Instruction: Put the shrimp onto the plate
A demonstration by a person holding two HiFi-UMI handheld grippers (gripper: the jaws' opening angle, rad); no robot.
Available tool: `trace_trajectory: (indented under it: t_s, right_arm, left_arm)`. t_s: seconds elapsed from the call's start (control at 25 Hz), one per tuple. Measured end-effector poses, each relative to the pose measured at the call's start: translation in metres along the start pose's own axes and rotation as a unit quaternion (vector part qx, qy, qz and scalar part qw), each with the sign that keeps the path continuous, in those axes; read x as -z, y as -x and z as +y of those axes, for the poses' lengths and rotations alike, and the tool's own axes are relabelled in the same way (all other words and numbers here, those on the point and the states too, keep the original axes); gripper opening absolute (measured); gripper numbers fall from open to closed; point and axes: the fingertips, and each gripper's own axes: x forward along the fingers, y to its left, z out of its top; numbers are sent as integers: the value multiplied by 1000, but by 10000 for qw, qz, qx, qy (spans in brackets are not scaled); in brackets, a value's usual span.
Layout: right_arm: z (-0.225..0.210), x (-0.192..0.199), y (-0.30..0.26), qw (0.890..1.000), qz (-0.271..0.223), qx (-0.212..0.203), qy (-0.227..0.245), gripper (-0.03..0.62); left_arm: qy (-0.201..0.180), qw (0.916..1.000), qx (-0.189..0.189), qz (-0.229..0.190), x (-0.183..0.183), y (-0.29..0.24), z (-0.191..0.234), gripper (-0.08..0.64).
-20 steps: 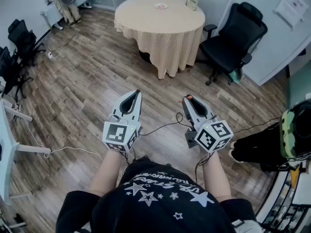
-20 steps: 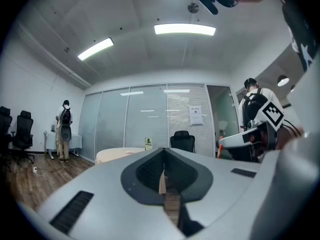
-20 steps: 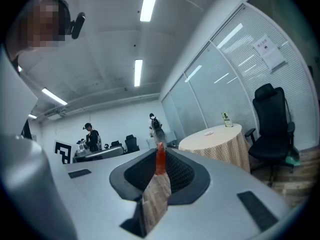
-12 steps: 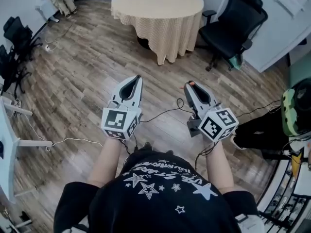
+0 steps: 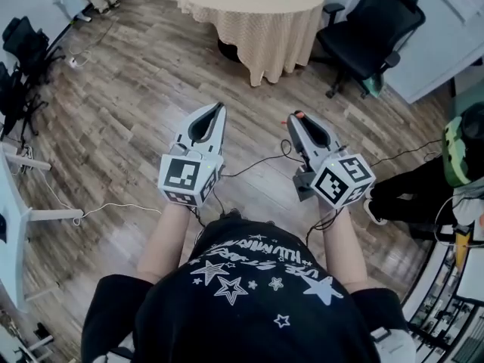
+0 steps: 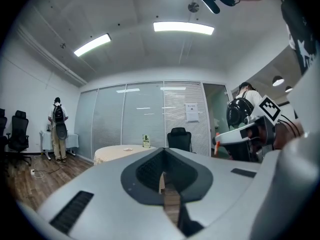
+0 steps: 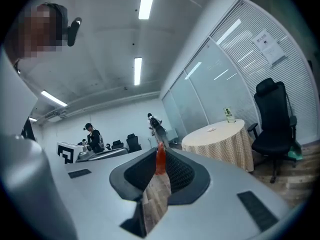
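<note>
- The right gripper (image 5: 296, 117) has its jaws pressed together on a thin orange-red thing right at the tips. I think this is the shrimp (image 7: 160, 160). It looks small, smooth and a bit shiny, like a toy.
- The left gripper (image 5: 218, 107) has its jaws together too, with only a thin crack between them. Nothing is in it.
- Both grippers are grey and smooth, with dark ribbed pads inside. Each has a white cube with black squares at the back.
- Both are held up in the air in front of the person, side by side and a little apart, over the wooden plank floor (image 5: 128, 104).
- Thin black wires (image 5: 253, 165) lie on the floor under them.
- Ahead stands a round table (image 5: 249, 2) with a pale checked cloth that hangs in soft folds. It is well apart from the grippers.
- On the table is a small flat white dish, likely the plate (image 7: 212, 129). It is too small to tell more.
- A black office chair (image 5: 370, 29) stands just beside the table.
- The step now looks like carrying the shrimp. Next, the person needs to walk to the table, hold the shrimp over the plate and open the right jaws gently.
</note>
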Motion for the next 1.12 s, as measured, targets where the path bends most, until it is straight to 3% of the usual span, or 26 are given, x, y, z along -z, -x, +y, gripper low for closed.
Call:
trace_trajectory:
  t_s: [0.28, 0.6, 0.84, 1.12]
  right_arm:
    - [-18, 10, -20, 9982, -238, 423, -350, 67]
    - [-52, 15, -44, 9973, -102, 588, -426, 67]
    - [-92, 17, -105, 9972, -1, 394, -637, 67]
    - [-167, -9, -198, 9971, 121, 27, -745, 67]
  left_arm:
    - [153, 9991, 370, -113, 12, 13, 25, 8]
    - [179, 9997, 176, -11, 26, -15, 61, 8]
    - [236, 9995, -53, 215, 46, -53, 97, 8]
    - [220, 9980, -496, 314, 49, -136, 143, 9]
